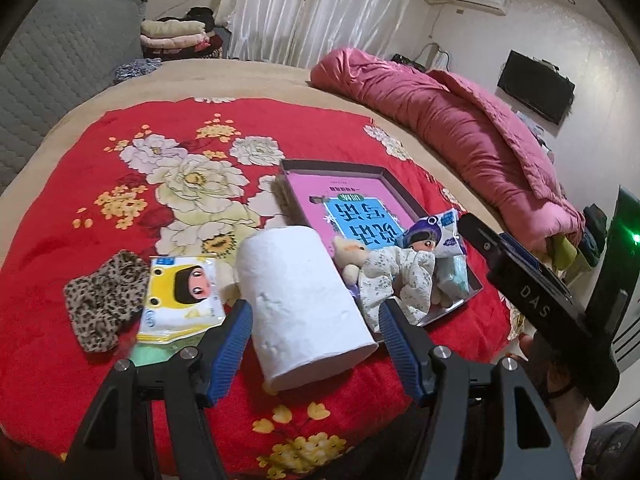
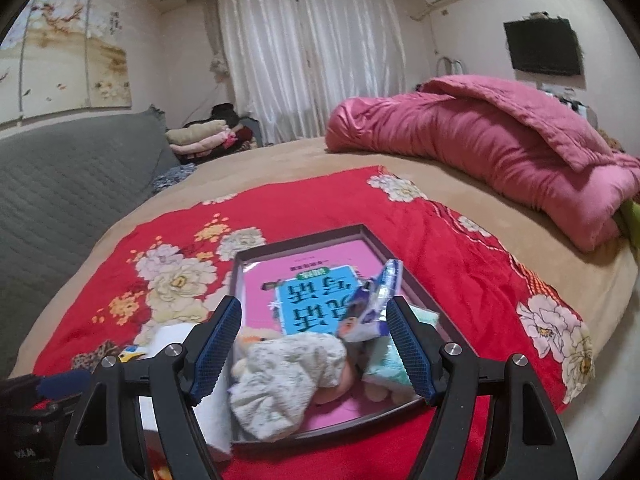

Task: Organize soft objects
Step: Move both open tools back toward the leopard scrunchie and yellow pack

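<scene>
Gripping a white paper roll above the red floral blanket, the left gripper is facing the tray, while the right gripper is hovering released over the tray's cloth doll.

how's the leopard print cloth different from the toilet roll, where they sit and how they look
The leopard print cloth lies flat and crumpled on the red blanket, clear of either gripper; the toilet roll is a bulky cylinder tilted between the left gripper's fingers. The cloth is brown and spotted; the roll is plain white. Both are soft things outside the box.
</scene>
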`<state>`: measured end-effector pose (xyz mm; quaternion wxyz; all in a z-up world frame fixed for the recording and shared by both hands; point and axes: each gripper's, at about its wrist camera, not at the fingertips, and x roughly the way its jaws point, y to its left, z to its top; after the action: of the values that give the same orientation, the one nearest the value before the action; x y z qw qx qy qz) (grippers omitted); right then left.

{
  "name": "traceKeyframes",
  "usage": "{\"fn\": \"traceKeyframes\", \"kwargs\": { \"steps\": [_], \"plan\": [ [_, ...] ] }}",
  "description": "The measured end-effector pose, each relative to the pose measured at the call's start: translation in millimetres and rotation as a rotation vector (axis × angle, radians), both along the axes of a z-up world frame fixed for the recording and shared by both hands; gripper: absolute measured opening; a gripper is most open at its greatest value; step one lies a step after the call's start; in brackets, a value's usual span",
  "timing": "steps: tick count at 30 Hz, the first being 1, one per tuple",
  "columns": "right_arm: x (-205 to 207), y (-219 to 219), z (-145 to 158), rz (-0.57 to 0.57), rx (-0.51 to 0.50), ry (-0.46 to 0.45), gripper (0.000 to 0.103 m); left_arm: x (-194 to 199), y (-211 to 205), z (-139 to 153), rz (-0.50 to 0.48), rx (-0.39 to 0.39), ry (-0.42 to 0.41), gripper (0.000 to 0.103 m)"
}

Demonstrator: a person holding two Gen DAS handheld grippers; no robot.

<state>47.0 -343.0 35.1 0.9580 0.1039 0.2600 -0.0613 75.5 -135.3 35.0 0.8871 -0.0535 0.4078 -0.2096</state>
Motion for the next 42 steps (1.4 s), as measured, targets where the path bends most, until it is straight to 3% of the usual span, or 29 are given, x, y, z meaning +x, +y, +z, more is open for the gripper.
{"fn": "traceKeyframes", "kwargs": {
  "steps": [9, 20, 26, 35, 42],
  "plan": [
    [-13, 47, 18, 0.101, -0.053, -0.026, 0.076, -11, 37, 16, 0.053, -0.035, -0.024, 0.065],
    [-25, 98, 25, 0.242, -0.098, -0.015, 0.076, -17, 84, 13, 0.134, -0.065, -0.009, 0.065],
    [-31, 120, 27, 0.322, -0.121, -0.020, 0.076, -13, 122, 16, 0.222, -0.062, -0.031, 0.065],
    [-30, 153, 17, 0.437, -0.168, 0.016, 0.076, -1, 176, -4, 0.350, -0.069, 0.017, 0.065],
    [-24, 172, -1, 0.502, -0.195, 0.066, 0.076, 10, 194, -25, 0.395, -0.084, 0.061, 0.065]
  ]
}}
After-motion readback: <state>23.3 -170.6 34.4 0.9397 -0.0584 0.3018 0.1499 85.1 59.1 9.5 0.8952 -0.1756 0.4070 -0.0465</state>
